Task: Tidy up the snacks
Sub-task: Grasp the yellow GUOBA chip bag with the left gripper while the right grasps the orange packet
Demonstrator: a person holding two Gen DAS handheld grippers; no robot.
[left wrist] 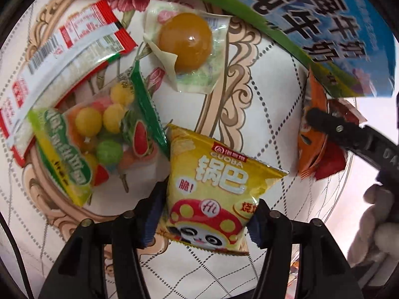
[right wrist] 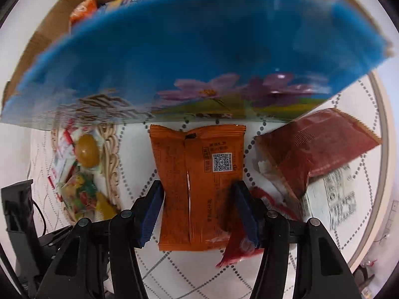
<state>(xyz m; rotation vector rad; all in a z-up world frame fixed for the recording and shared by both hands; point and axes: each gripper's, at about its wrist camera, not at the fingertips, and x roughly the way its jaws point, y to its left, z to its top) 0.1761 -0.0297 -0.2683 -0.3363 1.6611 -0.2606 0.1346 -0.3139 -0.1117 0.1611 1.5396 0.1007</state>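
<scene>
We see our left gripper (left wrist: 207,224) pinching the yellow guoba bag (left wrist: 212,194) low on the desk (left wrist: 269,94), our right gripper (right wrist: 197,214) seemingly clamped on the orange packet (right wrist: 199,182), blue box (right wrist: 189,49) just behind it

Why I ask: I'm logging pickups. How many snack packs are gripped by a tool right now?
2. The yellow guoba bag sits pinched in the left tool; the orange packet in the right tool. A red wrapper beside it may be caught too.
</scene>
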